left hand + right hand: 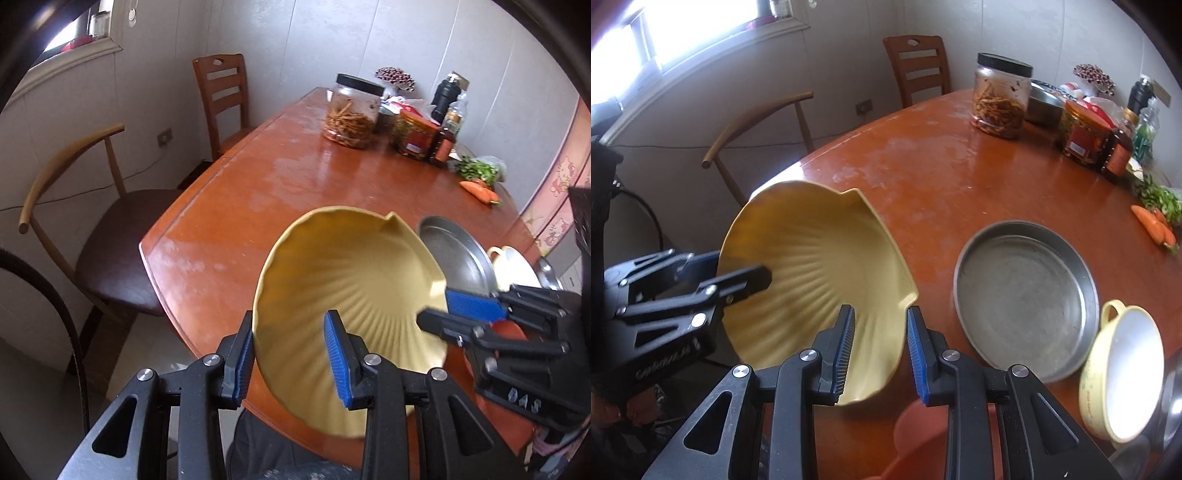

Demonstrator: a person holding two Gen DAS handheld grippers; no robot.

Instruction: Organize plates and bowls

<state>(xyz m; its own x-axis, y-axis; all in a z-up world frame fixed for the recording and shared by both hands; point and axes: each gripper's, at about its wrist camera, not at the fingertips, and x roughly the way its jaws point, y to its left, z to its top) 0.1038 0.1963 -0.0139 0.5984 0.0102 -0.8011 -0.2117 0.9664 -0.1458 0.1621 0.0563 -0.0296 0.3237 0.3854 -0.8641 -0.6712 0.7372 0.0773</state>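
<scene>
A yellow shell-shaped plate (343, 280) is held tilted above the near edge of the wooden table (295, 177). My left gripper (290, 354) has its jaws around the plate's near rim, one finger on each face. My right gripper (881, 350) has its jaws around the opposite rim (820, 266). A round metal pan (1025, 299) lies flat on the table to the right. A cream cup with a handle (1123, 373) lies tilted beside the pan. A red bowl (916, 439) shows under my right gripper.
Jars, bottles and a metal bowl (1043, 103) crowd the far right of the table (923, 166), with carrots (1154, 223) and greens. A big jar (352, 110) stands at the back. Two chairs (110, 236) stand left of the table.
</scene>
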